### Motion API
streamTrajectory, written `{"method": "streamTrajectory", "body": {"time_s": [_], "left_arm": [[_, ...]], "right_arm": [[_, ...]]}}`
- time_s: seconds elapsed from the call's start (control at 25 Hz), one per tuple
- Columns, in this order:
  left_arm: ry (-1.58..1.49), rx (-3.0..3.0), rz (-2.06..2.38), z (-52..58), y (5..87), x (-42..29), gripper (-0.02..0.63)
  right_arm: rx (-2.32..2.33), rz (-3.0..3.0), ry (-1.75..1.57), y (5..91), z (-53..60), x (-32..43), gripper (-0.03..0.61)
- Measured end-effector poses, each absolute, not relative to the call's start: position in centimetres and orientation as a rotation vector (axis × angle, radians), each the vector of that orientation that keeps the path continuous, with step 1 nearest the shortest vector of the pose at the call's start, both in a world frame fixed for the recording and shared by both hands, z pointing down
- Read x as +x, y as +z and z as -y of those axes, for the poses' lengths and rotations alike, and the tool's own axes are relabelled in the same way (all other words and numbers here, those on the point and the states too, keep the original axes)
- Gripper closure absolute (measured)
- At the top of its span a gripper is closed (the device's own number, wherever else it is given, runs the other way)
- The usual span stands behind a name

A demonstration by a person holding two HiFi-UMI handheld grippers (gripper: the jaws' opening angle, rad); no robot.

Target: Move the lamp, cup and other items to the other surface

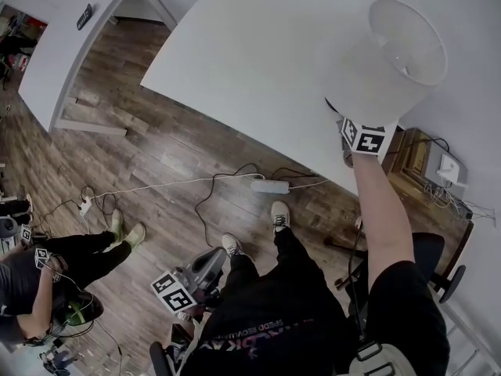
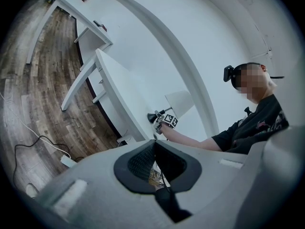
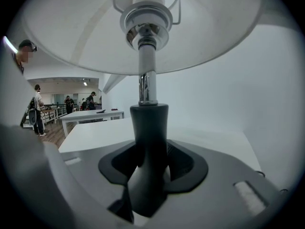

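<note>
A lamp (image 1: pixel 395 57) with a white shade and a black foot stands on the white table (image 1: pixel 258 53) near its right end. My right gripper (image 1: pixel 354 125) reaches under the shade at arm's length. In the right gripper view the black stem (image 3: pixel 148 132) fills the gap between the jaws, with my right gripper (image 3: pixel 148 149) shut on it and the shade (image 3: pixel 143 27) spreading overhead. My left gripper (image 1: pixel 207 265) hangs low beside my legs over the wooden floor; in its own view the left gripper (image 2: pixel 153 144) has its tips together and nothing between them. From there the lamp (image 2: pixel 180 101) and right gripper (image 2: pixel 164 119) show far off.
A white power strip (image 1: pixel 269 186) and loose cables lie on the floor in front of my feet. Another person (image 1: pixel 47 276) crouches at lower left. An office chair (image 1: pixel 438 261) and a low cabinet (image 1: pixel 438 167) stand at right. More white tables (image 2: pixel 81 13) stand further back.
</note>
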State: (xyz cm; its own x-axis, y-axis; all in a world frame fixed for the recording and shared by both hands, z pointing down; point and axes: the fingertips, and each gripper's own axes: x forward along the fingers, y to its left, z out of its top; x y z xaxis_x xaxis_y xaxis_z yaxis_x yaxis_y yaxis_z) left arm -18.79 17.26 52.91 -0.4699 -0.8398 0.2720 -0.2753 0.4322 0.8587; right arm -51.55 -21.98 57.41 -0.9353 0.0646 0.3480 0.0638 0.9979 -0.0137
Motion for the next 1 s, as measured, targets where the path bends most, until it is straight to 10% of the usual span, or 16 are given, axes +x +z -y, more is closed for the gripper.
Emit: {"method": "streamTrajectory", "body": {"time_s": [1.0], "left_arm": [[-0.953,1.273,1.893,-20.2,49.2,-17.8,0.614]], "right_arm": [[0.163,2.791,0.007,49.2,24.2,-38.1,0.413]]}}
